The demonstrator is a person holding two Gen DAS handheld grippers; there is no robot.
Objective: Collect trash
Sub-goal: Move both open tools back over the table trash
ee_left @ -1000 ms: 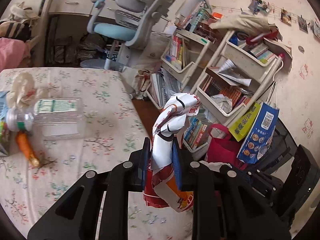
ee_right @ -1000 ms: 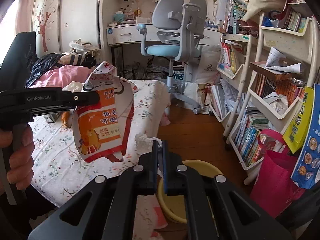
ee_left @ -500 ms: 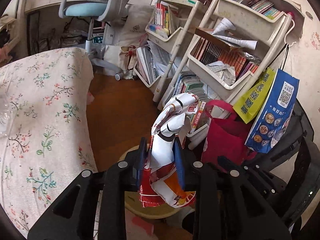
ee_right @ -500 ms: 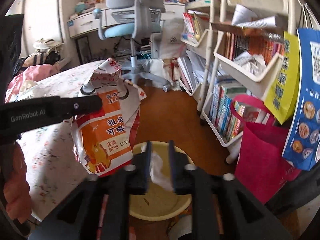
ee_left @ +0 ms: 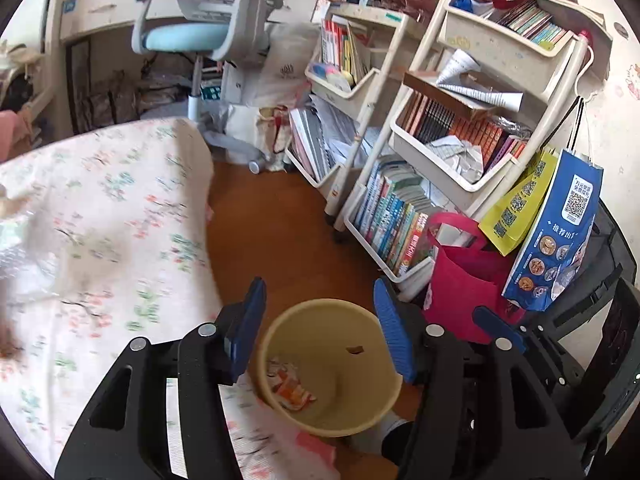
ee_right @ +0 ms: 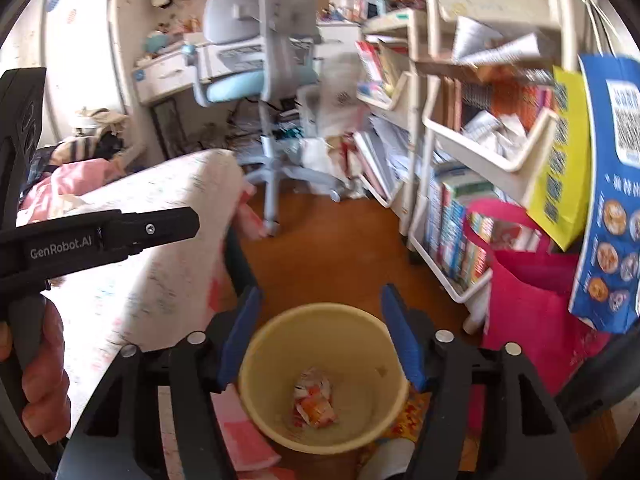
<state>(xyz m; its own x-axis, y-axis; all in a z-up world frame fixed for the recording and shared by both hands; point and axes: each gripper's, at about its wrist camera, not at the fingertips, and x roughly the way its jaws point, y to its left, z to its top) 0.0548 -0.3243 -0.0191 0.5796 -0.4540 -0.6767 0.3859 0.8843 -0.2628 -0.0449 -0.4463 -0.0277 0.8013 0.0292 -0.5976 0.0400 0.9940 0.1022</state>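
A yellow trash bin [ee_left: 384, 412] stands on the wooden floor beside the bed; it also shows in the right wrist view [ee_right: 256, 404]. An orange and white snack wrapper [ee_left: 290, 386] lies at its bottom, also seen in the right wrist view [ee_right: 314, 398]. My left gripper [ee_left: 320, 320] is open and empty above the bin. My right gripper [ee_right: 320, 328] is open and empty above the bin too. The left gripper's body [ee_right: 100, 236] shows at the left of the right wrist view.
The bed with a floral sheet [ee_left: 100, 220] is at the left. White book racks [ee_left: 460, 152], a red bag [ee_left: 468, 280] and hanging blue and yellow bags [ee_left: 560, 232] stand at the right. A grey office chair [ee_right: 256, 72] stands behind.
Both grippers opened above the bin. The snack wrapper left my left gripper and the white scrap left my right gripper; the wrapper now lies in the bin.
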